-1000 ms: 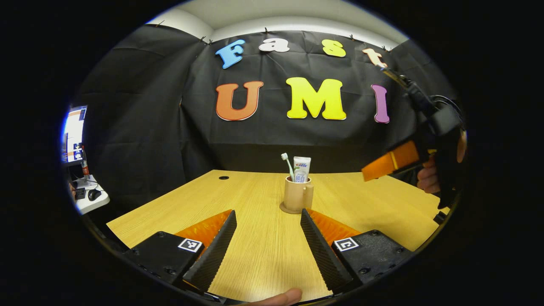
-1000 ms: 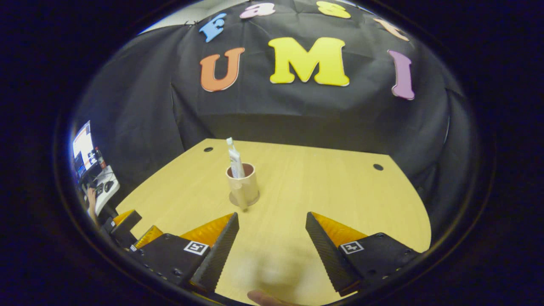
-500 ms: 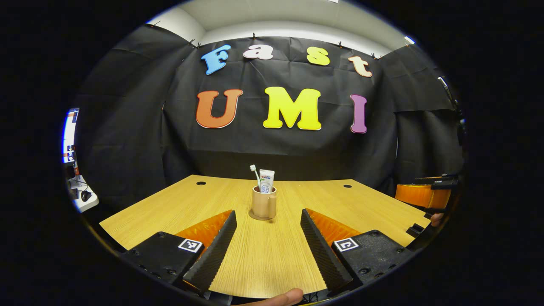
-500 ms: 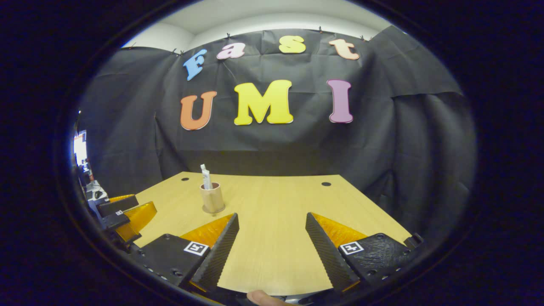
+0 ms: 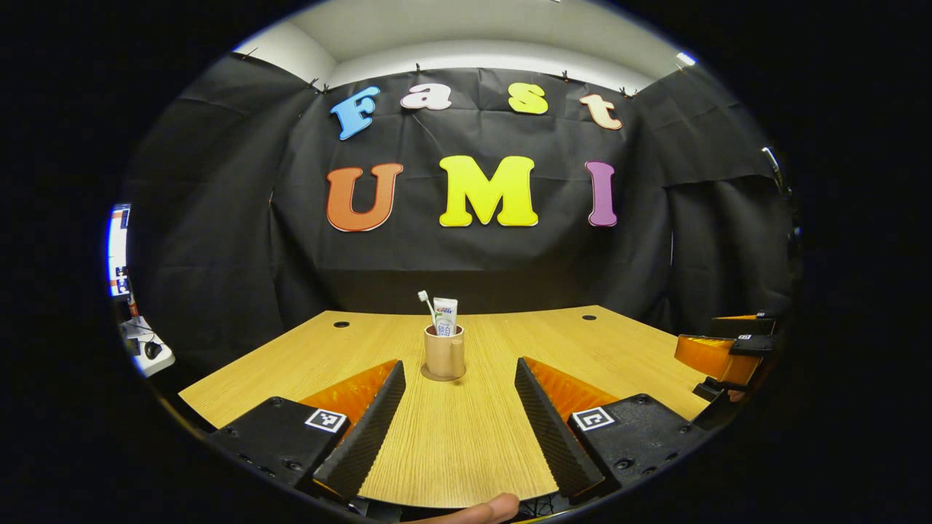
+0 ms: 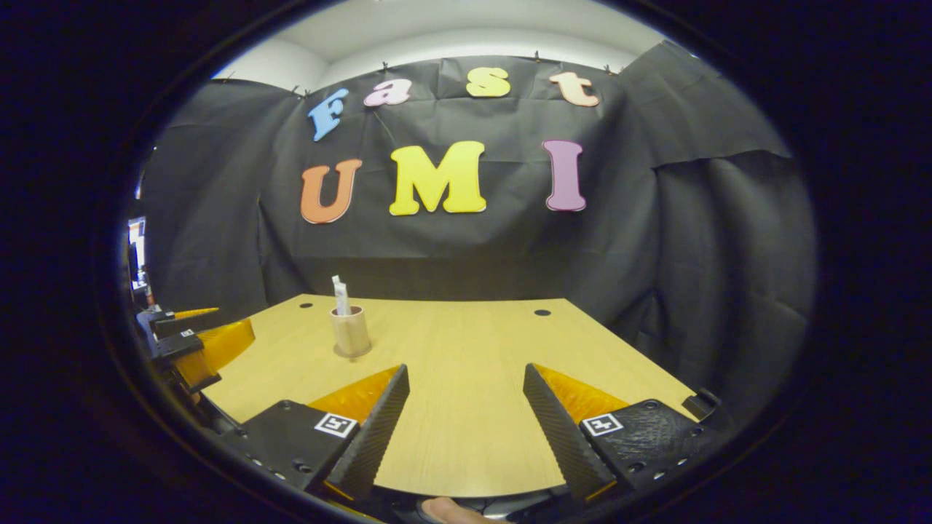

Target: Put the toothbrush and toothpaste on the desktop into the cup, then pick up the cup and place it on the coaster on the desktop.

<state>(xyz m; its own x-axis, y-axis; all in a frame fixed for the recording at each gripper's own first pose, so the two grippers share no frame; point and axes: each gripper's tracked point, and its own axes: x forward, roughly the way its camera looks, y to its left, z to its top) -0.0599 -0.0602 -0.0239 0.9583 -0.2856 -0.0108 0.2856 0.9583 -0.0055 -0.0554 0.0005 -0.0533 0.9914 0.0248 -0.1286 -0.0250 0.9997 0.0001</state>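
While both tongs gape empty, cup [image 5: 444, 353] stands ahead — well apart.

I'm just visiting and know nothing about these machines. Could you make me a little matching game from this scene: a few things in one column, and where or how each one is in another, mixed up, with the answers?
Things:
1. toothbrush
2. cup
3. coaster
4. left tongs

Places or states:
A. lies flat on the desk, under the cup
B. open, holding nothing, back from the cup
C. stands on the round coaster, handle toward the left gripper view
D. stands head up in the cup beside the toothpaste

Pairs: 1-D, 2-C, 3-A, 4-B
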